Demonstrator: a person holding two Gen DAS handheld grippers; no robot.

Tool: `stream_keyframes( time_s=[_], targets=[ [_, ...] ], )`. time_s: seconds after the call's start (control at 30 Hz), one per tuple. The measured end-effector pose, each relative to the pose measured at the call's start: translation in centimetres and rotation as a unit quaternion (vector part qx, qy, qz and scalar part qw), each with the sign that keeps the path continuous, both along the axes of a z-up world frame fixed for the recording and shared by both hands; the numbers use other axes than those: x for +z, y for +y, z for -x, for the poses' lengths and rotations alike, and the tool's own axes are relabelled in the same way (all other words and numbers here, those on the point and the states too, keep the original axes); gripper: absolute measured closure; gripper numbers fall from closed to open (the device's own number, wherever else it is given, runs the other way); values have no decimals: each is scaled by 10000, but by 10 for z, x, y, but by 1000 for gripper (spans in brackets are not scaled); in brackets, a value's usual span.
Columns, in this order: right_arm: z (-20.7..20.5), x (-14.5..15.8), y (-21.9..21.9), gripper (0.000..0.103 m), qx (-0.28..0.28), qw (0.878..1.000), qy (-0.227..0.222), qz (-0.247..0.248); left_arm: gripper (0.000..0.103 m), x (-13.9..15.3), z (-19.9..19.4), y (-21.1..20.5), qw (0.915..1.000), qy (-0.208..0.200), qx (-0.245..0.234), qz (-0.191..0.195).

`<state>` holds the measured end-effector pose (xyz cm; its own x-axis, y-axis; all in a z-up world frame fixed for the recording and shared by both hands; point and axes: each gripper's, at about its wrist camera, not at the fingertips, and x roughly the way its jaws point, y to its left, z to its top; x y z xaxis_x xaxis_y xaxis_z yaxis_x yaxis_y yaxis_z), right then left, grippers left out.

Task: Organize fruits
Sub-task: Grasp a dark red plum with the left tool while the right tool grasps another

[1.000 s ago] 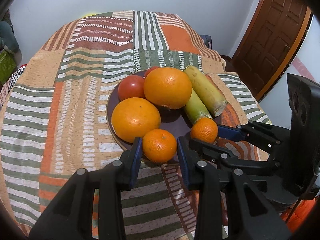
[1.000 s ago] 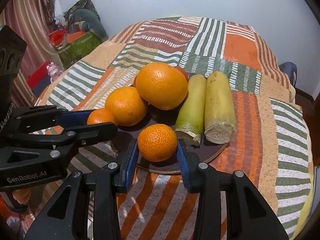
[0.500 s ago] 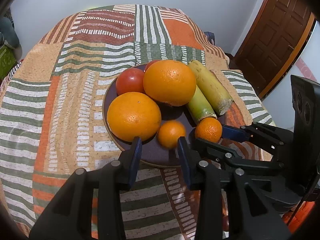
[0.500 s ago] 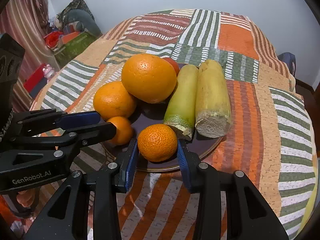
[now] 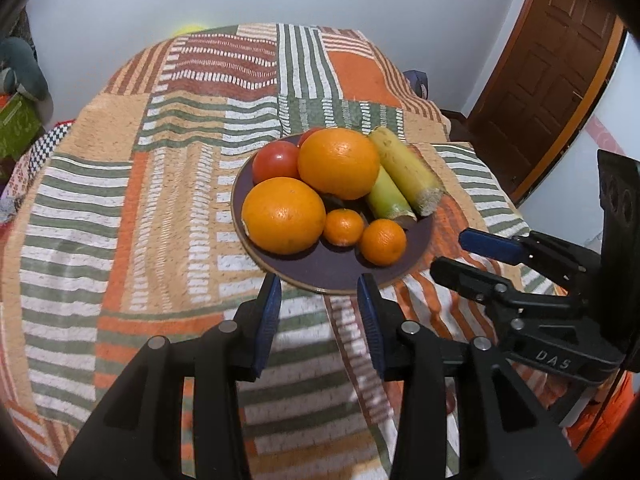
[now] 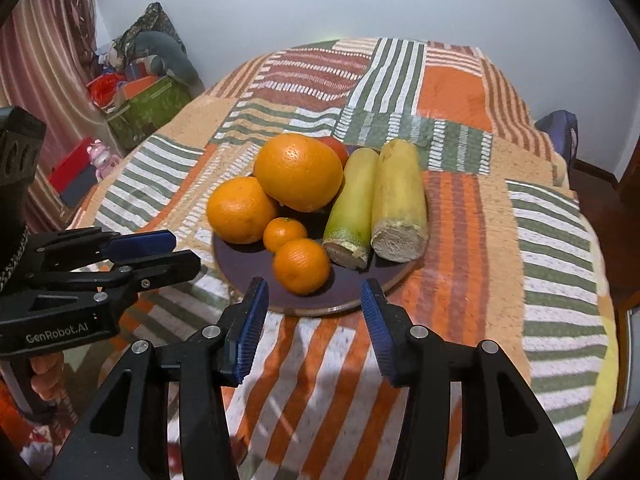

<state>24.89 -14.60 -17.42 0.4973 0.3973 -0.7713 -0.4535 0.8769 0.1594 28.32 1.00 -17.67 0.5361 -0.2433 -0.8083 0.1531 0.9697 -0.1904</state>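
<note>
Jaws: left gripper (image 5: 319,286) and right gripper (image 6: 314,290) both apart, empty; right's just widened (ribbed blue pads).
Fruit: two small dimpled mandarins (image 6: 301,266) touching on round dark plate (image 5: 340,276), beside big oranges and fibrous cut stalks (image 6: 398,196).
Desk: striped patchwork cloth (image 5: 160,200).
Left-only: smooth tomato (image 5: 276,160), wooden door (image 5: 548,80).

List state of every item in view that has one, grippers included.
Dark round plate: on the striped tablecloth, loaded with fruit.
Two small mandarins: on the plate, released, touching each other.
Two large oranges: on the plate, one leaning on the other.
Red tomato: on the plate, behind the oranges.
Two cut yellow-green stalks: lying side by side.
Left gripper: open, fingers empty.
Right gripper: just been opening, fingers empty.
</note>
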Motion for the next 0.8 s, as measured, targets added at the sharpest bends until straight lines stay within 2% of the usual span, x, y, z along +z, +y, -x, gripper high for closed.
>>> stream_keyframes(
  time_s=[0.3, 0.43, 0.8],
  targets=[
    [41, 23, -7, 58, -5, 9998, -185, 68, 64, 23, 46, 0, 9999, -93, -98, -69],
    [59, 25, -9, 58, -11, 9998, -178, 86, 57, 26, 66, 0, 9998, -103, -132, -108],
    [85, -8, 3, 58, 100, 9996, 235, 128, 57, 10, 103, -5, 9994, 115, -300, -134]
  ],
)
